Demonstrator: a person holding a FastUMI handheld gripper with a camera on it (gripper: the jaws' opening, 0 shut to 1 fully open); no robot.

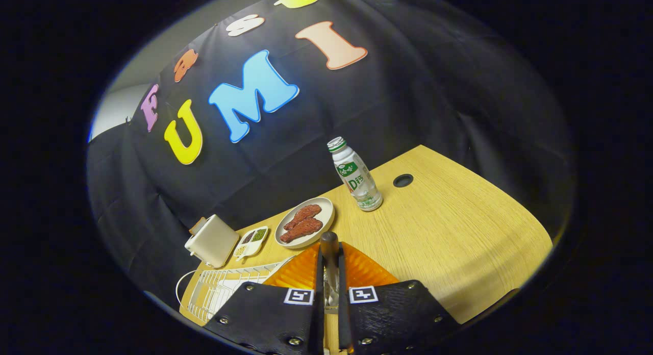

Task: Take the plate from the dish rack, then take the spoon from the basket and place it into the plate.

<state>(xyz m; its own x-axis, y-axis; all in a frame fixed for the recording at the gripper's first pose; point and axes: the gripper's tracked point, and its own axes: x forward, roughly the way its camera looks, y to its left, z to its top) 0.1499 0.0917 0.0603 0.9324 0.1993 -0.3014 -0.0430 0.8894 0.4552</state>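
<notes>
A pale wood surface (449,232) runs beneath a black cloth wall. The spoon (329,253) stands between the fingers of the gripper (330,299), its dark handle end poking up just ahead of them; the fingers are drawn almost together and both press on its sides, so the gripper has firm hold of it. Directly beneath and just beyond the fingers lies the orange plate (365,268), flat on the surface, with the white wire dish rack (219,286) touching or just beside its left edge. Judging from that, the plate is already out of the rack and the spoon already out of its basket; what remains is to lower the spoon onto the plate and let go. Further out sit a small white dish with pieces of reddish-brown food (305,222), a little divided tray (250,242) to its left, a cream-coloured box-shaped appliance (211,241) beyond the rack, and an upright bottle (357,176) to the right, near a round hole (403,180) in the surface.
</notes>
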